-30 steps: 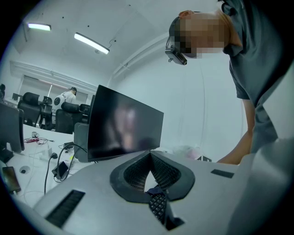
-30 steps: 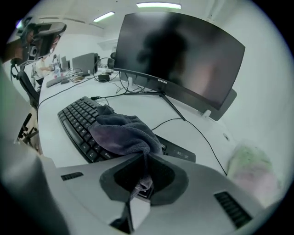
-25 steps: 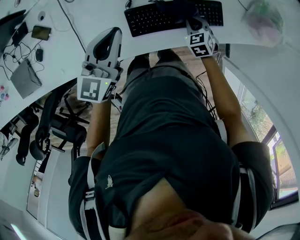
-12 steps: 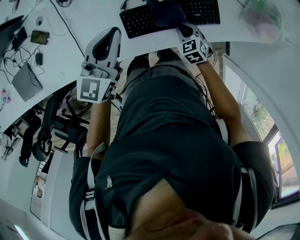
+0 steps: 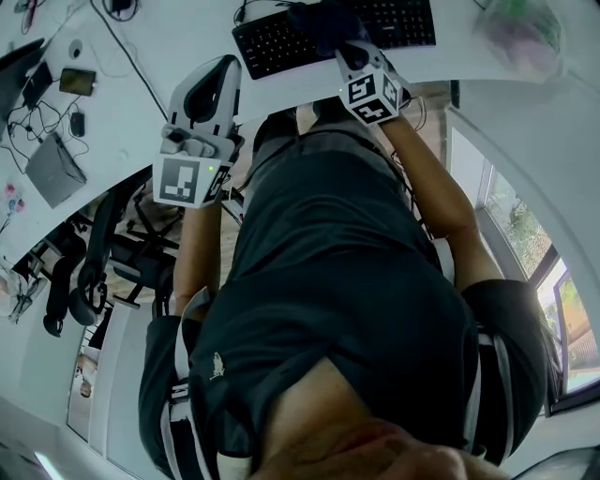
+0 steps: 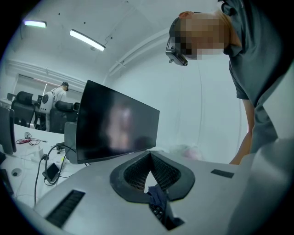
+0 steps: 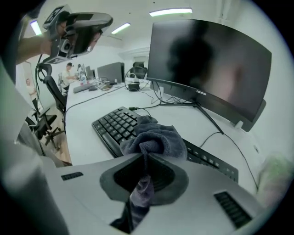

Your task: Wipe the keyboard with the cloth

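Note:
A black keyboard (image 5: 281, 42) lies on the white desk (image 5: 159, 47) at the top of the head view. A dark blue-grey cloth (image 5: 323, 23) is bunched on its middle keys. My right gripper (image 5: 349, 54) points steeply down and is shut on the cloth (image 7: 156, 135), which rests on the keyboard (image 7: 112, 126); a strip of it hangs back between the jaws. My left gripper (image 5: 223, 64) hovers left of the keyboard over the desk's front edge. Its jaws are shut with nothing in them, and it appears as the left gripper (image 7: 103, 20) at the top left of the right gripper view.
A dark monitor (image 7: 206, 69) stands behind the keyboard with cables running under it. A phone (image 5: 80, 80), a grey flat case (image 5: 56, 159) and cables lie at the desk's left. A plastic bag (image 5: 525, 37) sits at the right. Office chairs (image 5: 103, 253) stand left of the person.
My right gripper has slid left along the keyboard, dragging the cloth with it. The left gripper has stayed where it was.

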### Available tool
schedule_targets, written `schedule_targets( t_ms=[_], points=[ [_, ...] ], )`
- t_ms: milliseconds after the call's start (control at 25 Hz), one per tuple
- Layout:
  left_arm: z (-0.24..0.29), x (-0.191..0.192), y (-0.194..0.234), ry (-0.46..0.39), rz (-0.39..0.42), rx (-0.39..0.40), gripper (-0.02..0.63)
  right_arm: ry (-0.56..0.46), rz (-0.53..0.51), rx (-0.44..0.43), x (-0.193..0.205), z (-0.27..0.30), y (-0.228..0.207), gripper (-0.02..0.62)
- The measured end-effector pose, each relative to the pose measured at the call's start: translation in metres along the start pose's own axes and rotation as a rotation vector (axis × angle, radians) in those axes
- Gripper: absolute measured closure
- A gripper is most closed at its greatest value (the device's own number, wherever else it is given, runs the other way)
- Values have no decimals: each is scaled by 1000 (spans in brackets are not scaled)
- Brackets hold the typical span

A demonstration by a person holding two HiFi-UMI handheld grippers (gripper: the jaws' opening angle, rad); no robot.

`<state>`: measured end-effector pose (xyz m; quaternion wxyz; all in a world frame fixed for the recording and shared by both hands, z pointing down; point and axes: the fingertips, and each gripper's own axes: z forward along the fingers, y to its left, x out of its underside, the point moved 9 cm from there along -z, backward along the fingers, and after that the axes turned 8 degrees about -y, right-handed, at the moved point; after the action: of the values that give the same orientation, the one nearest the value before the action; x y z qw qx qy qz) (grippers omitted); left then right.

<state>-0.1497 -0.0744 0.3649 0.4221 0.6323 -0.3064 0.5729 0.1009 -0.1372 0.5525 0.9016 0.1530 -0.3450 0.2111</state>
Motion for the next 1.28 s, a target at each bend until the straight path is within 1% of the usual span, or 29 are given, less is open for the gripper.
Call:
schedule_targets(
  t_ms=[40,120,240,360,480,560,600,640,720,760,800,880,1000,1160,1280],
  points=[
    [0,0,0,3,2,1,603,-10,12,-14,-4,2,4,563],
    [0,0,0,8,4,0,603,-11,32,-12,-2,1,0,565],
    [2,0,0,11,4,-1,603,22,51,44,21,-14,-24,563],
    [7,1,-2,7,-1,4,603,68,85,144,48,-38,-60,563],
    [10,2,-4,4,-3,12,603,111,146,277,72,-59,-96,563],
    [11,2,-4,8,-4,16,603,129,185,350,79,-65,-113,565],
    [11,2,-3,12,-4,17,603,126,185,360,76,-64,-116,564],
    [12,3,-3,16,-4,19,603,116,166,350,70,-59,-114,563],
    [14,4,-3,23,-2,22,603,88,109,292,57,-44,-101,565],
    [16,5,-4,25,-1,24,603,77,100,265,52,-39,-94,563],
    [18,4,-5,27,1,26,603,67,110,249,49,-36,-88,565],
    [22,2,-8,27,6,32,603,53,163,247,53,-38,-86,565],
    [27,1,-9,29,7,36,601,55,227,303,76,-54,-103,563],
    [32,6,-10,33,1,39,603,109,270,411,102,-74,-136,565],
    [36,6,-12,35,2,46,603,127,280,459,109,-72,-153,564]
  ],
)
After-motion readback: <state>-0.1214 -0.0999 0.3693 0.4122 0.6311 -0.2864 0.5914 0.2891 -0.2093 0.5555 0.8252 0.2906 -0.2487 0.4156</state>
